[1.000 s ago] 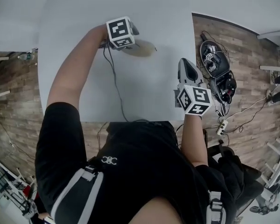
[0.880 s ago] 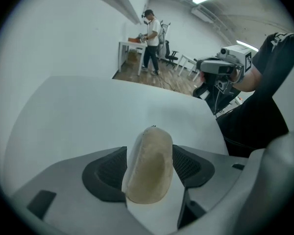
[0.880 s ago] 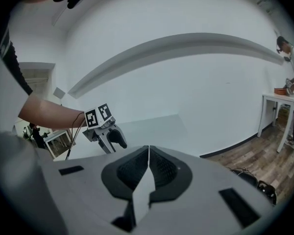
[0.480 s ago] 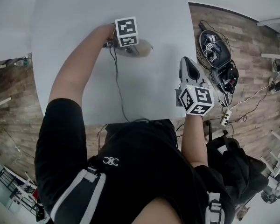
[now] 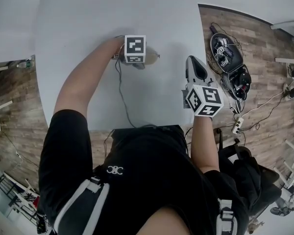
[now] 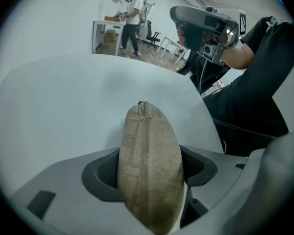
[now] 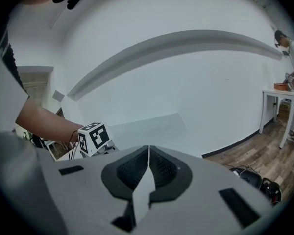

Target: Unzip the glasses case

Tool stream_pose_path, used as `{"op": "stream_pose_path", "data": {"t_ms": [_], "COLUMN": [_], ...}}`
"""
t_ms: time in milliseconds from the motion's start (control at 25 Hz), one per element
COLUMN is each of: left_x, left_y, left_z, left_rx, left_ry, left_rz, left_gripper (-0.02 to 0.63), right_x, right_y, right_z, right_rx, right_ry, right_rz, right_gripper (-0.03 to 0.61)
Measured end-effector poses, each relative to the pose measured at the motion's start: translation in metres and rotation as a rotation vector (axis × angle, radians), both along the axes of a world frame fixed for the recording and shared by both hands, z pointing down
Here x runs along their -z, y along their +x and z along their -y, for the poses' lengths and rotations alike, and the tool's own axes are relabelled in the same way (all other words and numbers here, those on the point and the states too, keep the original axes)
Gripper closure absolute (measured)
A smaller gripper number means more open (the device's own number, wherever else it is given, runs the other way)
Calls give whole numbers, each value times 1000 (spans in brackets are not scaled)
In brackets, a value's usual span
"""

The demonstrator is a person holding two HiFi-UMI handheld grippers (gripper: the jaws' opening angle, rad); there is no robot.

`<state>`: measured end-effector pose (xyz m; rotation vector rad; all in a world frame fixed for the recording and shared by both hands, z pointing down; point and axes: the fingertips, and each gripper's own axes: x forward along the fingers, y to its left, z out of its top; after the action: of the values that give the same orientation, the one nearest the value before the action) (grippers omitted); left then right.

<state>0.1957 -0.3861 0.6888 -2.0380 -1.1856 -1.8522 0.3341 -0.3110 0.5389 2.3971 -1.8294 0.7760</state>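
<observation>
Task status: opening phase; the zip is not yet undone.

1. The oval beige fabric glasses case [image 6: 146,131] lies on the white table [image 5: 88,33], towards its far side, directly under my left hand.
2. The left tongs [image 6: 150,169] point steeply down over the glasses case. Their jaws have just been closing, with the case between them, and in the left gripper view both dark pads [image 6: 104,173] appear to meet its flanks. I judge this a bracing grip on the near end of the case.
3. The small zip pull [image 6: 143,104] sits at the far tip of the case, and the seam running from it looks fully closed as far as this view shows.
4. The right tongs [image 7: 148,168] hang at the right edge of the table, well apart from the case, jaws pressed together with nothing between them.

Remaining, in my judgement: bring the right tongs to the zip pull, pinch it, and draw it along the seam while the left tongs hold the case.
</observation>
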Motion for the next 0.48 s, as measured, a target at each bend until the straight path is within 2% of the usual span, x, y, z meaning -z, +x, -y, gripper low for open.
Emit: {"op": "stream_pose_path", "data": {"t_ms": [120,240,400,480], "left_x": [-1,7,35,57], "left_y": [-4,1,13,14], "left_z": [0,-4,-19,-26], "left_rx": [-30,-13,39,54], "left_ry": [46,68,30,9], "left_rz": [-35,-99,-229,-303], "left_gripper": [293,296,299,299], "right_x": [2,7,13,21], "right_y": [-6,-10,-13,-19], "right_z": [2,-2,-11,-12], "right_rx": [15,30,67,124], "right_ry": [4,7,25,48], "right_rz": [-1,-4,-11,-13], "right_gripper": [563,563,563,563]}}
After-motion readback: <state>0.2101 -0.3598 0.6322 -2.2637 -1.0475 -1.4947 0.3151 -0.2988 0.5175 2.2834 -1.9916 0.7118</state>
